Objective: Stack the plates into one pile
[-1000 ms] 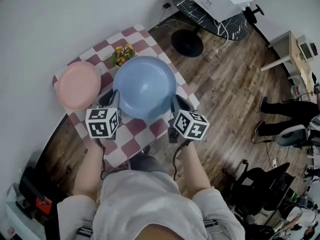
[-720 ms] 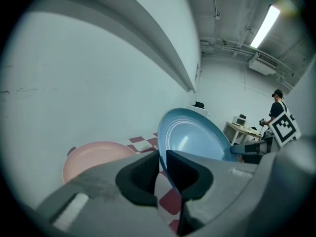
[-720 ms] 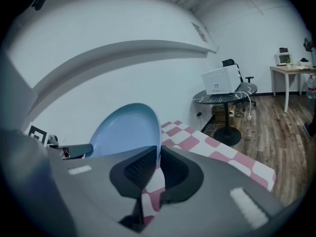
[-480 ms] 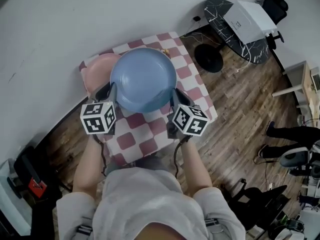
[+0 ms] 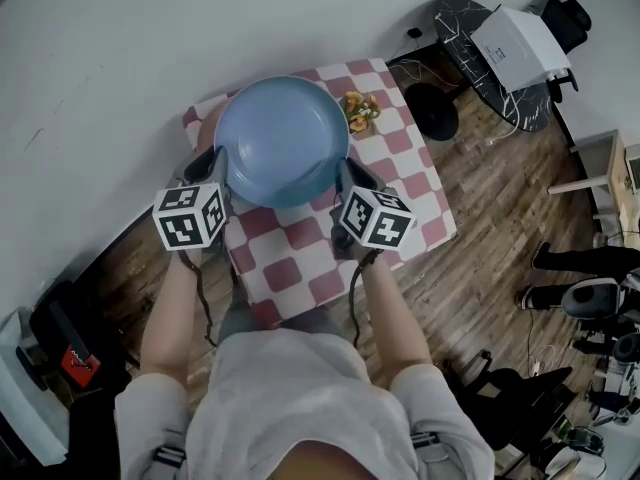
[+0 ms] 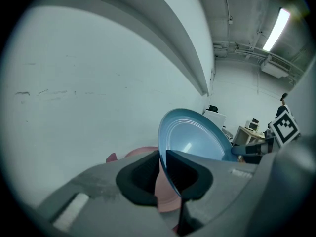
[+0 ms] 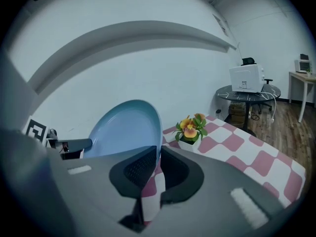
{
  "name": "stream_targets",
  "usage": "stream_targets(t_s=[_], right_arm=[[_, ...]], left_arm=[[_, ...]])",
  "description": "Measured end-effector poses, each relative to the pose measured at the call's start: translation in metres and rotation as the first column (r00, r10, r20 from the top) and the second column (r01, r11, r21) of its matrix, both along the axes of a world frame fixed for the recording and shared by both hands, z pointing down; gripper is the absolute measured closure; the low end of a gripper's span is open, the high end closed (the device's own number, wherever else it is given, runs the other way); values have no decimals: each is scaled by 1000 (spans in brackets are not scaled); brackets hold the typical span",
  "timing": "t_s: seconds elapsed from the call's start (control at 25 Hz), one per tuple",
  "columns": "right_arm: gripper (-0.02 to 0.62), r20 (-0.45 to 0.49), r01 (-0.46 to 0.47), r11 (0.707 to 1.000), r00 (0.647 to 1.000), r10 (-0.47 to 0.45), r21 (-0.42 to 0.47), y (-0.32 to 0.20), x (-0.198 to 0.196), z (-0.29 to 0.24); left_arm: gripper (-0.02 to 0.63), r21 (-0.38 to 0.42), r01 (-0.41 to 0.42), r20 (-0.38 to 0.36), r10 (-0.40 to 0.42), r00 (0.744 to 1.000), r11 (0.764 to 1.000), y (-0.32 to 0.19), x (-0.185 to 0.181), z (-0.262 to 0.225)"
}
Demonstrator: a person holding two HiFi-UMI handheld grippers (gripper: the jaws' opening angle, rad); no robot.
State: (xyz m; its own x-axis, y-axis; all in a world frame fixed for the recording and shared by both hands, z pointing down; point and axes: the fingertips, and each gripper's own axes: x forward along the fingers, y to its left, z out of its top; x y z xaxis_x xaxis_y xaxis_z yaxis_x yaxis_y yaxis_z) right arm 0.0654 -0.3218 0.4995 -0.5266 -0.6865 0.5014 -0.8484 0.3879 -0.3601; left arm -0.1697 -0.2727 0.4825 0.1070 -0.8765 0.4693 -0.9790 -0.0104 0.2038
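Gripping the blue plate [image 5: 282,140] by opposite rims, left gripper [image 5: 212,163] (jaws just tightened) and right gripper [image 5: 352,173] both clamped, I hold it above the table [image 5: 400,168], the pink plate [image 6: 138,153] lying below its left edge, nearer the left gripper.

**Two plates, two tables, one pot of flowers**

There are two plates: one blue plate [image 5: 282,138] and one pink plate [image 6: 139,153], which the blue one mostly hides at the far left. One table carries a red-and-white chequered cloth [image 5: 300,258]. One small pot of orange flowers [image 5: 357,110] stands at its far right. Farther right on the wooden floor is one round dark table [image 5: 445,23]. It bears one white box-shaped machine [image 5: 520,43], with one black office chair [image 5: 565,13] beside it. The clutter at the near right is too small to count.
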Motion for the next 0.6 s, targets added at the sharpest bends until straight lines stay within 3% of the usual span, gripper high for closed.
stream_targets(t_s=[0.28,0.6], right_arm=[[565,-30,-18,998,999,16,-63,-2,-43,24],[563,-77,-76,986,995,65,-147,-11,-67,59]], left_arm=[[552,-87,-31,-40,27,999,996,-8,-44,34],[551,-182,-99,-64,89,994,978,-32,-69,72]])
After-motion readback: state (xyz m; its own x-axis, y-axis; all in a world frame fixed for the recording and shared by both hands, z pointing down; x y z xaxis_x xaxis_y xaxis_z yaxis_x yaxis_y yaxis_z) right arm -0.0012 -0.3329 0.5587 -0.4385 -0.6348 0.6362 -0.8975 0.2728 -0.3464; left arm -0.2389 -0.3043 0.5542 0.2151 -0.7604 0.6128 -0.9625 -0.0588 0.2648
